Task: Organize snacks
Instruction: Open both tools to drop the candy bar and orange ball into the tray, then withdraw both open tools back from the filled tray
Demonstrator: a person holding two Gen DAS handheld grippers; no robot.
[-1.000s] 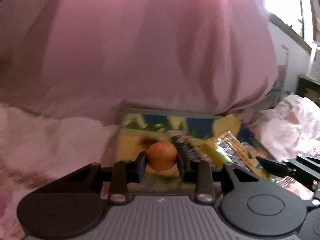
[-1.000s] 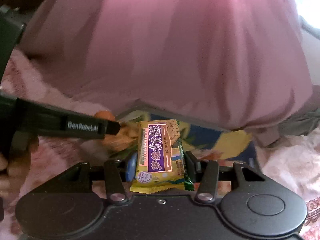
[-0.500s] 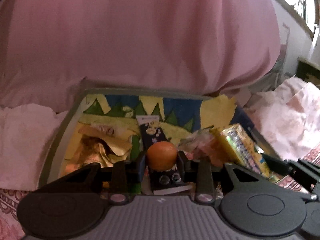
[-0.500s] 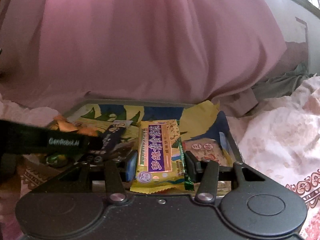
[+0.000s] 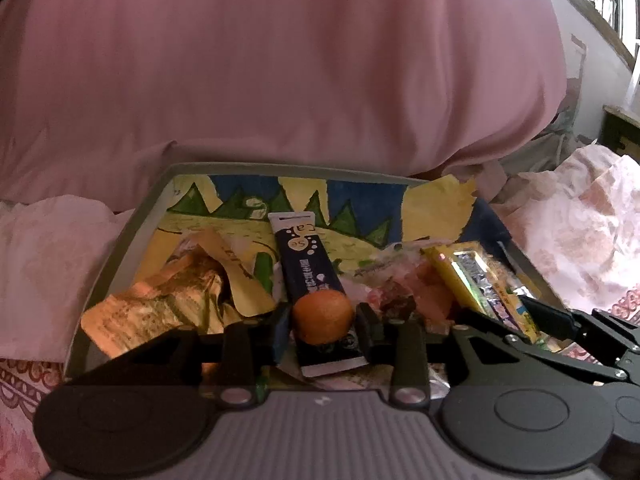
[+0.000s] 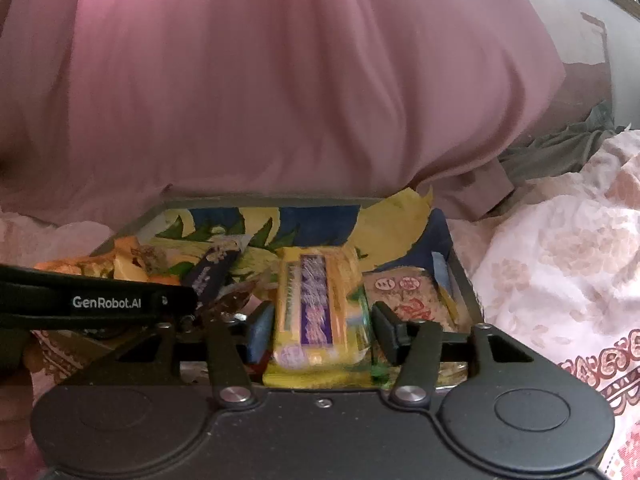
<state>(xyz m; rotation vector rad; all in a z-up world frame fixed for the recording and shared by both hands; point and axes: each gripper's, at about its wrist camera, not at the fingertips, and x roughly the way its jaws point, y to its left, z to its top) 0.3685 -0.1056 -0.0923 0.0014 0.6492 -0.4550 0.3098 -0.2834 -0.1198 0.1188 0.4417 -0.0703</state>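
A round orange fruit [image 5: 322, 317] lies over a dark navy tube [image 5: 309, 276] with white print. The tray [image 5: 120, 248] has a grey rim and a floor painted yellow, blue and green. The snack bar [image 6: 316, 308] is yellow with a purple panel; its lettering is blurred. Behind hangs plain pink cloth [image 5: 280, 72]; the bedding [image 6: 560, 264] is pale pink, seemingly floral.

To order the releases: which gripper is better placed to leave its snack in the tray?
Right, probably. Both grippers have just been opening; the right gripper's flat yellow bar lies over the tray, the left gripper's orange could roll.
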